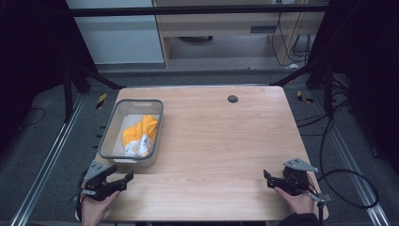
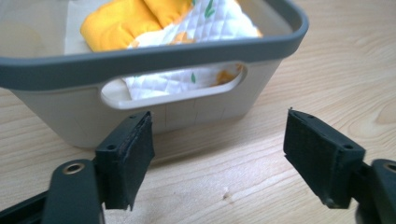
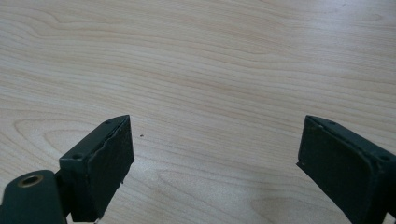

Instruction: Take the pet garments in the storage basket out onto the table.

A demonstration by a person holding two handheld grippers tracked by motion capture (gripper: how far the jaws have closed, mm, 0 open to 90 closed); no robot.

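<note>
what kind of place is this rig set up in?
Probably a lab or data-collection cell, not a home: a wooden table sits inside a black metal frame, loose cables trail over grey floor, and a grey bin holding an orange-and-white cloth looks like a staged prop.

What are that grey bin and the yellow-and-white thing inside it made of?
The grey rectangular bin looks like moulded plastic: smooth matte walls, thick rim, cut-out handle slot. The yellow-and-white bundle inside seems to be quilted fabric, judging by its stitched diamond pattern and soft folds.
</note>
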